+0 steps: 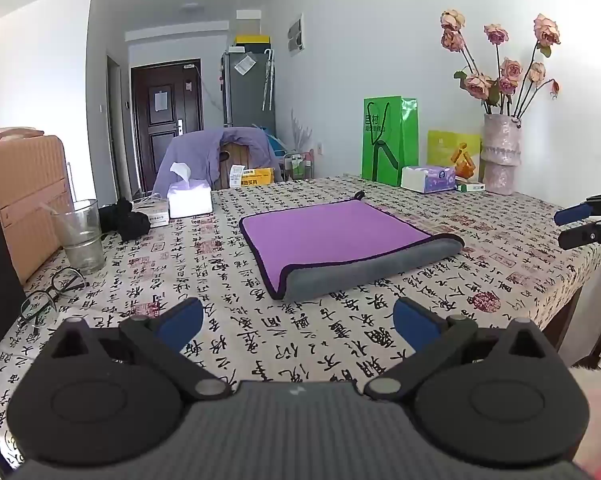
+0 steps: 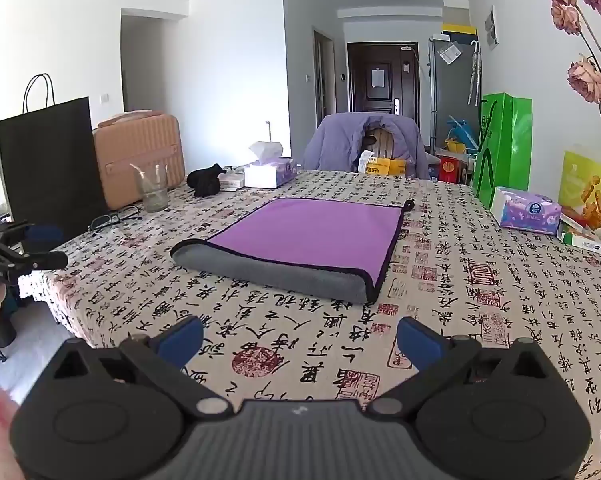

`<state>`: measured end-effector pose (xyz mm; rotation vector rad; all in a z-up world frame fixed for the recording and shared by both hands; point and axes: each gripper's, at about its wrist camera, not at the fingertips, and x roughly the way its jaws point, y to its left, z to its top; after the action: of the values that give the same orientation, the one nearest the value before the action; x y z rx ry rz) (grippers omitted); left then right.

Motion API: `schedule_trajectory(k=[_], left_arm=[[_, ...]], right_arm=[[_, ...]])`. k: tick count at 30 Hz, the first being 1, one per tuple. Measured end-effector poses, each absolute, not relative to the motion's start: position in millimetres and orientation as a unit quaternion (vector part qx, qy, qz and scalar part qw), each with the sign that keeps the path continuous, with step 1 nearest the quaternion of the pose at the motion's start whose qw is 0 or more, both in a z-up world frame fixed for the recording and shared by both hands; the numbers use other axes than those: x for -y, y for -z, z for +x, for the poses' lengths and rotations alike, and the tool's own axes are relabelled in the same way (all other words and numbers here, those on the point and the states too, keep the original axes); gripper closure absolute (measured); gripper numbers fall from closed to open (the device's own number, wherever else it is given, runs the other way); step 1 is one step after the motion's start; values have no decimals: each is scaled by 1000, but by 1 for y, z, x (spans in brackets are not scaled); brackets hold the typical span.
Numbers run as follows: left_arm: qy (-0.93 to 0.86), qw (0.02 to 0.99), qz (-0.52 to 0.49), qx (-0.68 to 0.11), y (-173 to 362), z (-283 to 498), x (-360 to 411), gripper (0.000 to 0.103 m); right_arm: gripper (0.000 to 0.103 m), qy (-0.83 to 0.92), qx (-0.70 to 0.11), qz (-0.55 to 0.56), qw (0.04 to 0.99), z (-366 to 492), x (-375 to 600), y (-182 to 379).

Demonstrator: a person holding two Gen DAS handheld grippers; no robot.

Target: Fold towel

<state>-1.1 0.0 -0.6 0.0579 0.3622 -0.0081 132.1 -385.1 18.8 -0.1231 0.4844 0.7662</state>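
The towel lies folded in the middle of the table, purple face up, the grey underside rolled over along the near fold, a small black loop at its far corner. The left gripper hangs above the near edge of the table, its blue-padded fingers spread wide, nothing between them, well short of the towel. The right gripper is the same: wide apart, empty, hovering short of the grey fold.

Now the containers. A clear glass stands near the table's left edge, with what looks like a stirrer or straw leaning inside; whether it holds liquid cannot be told. Spectacles lie just beside it. At the far edge a tissue box has a white tissue poking up, with a black bundle next to it. In the far right corner a pale vase carries dried pink roses, and a flat tissue pack sits in front of a green bag, contents hidden. A black paper bag stands at the left edge, its inside out of sight
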Motion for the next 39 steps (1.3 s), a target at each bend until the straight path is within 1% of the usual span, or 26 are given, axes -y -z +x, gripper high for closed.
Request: schedule_trajectory(k=[39], left_arm=[[19,982,15,-187,4,3,4,0]], right_arm=[[0,-375,-241,-58,893,133,382,-13]])
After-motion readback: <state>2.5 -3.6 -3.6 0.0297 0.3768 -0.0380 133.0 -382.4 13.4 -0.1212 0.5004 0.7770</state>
